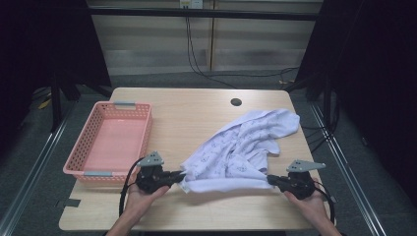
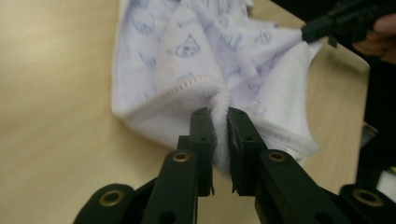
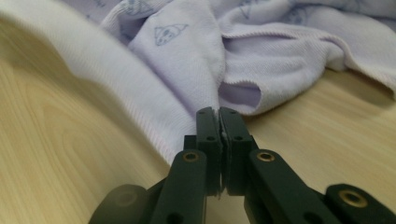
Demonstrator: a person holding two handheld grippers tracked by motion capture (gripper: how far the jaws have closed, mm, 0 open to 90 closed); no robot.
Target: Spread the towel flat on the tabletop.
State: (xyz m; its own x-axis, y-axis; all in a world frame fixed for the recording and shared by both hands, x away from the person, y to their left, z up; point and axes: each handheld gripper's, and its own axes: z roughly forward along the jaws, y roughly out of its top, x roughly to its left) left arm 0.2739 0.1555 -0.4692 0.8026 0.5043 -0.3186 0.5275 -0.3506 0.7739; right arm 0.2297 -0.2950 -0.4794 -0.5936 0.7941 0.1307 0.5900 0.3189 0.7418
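A pale lilac knit garment printed with small blue animal faces (image 1: pixel 241 147) lies crumpled on the light wooden table (image 1: pixel 196 118), in its right half. Its long axis runs on a diagonal: the bunched far end points toward the table's far right corner, near the round cable hole (image 1: pixel 236 102), while the wide hem end faces the near edge. That hem is pulled out into a band lying roughly parallel to the near edge, stretched between the two grippers.

The left gripper (image 1: pixel 178 175) sits close to the near edge, left of the middle, held in the person's left hand (image 1: pixel 142 194). In the left gripper view its jaws stand almost together, with a thick fold of the stitched hem (image 2: pixel 222 121) pinched between them and only the cloth's thickness keeping them apart.

The right gripper (image 1: pixel 271 180) is near the table's near right corner, in the right hand (image 1: pixel 307 199). In the right gripper view its jaws are pressed nearly flat together on a thin edge of the ribbed cloth (image 3: pixel 219 126), which rises from the tips and falls away to both sides.

A pink plastic lattice basket (image 1: pixel 83 147) with grey handles stands along the table's left edge, well apart from the garment; the left gripper is just beside its near right corner.
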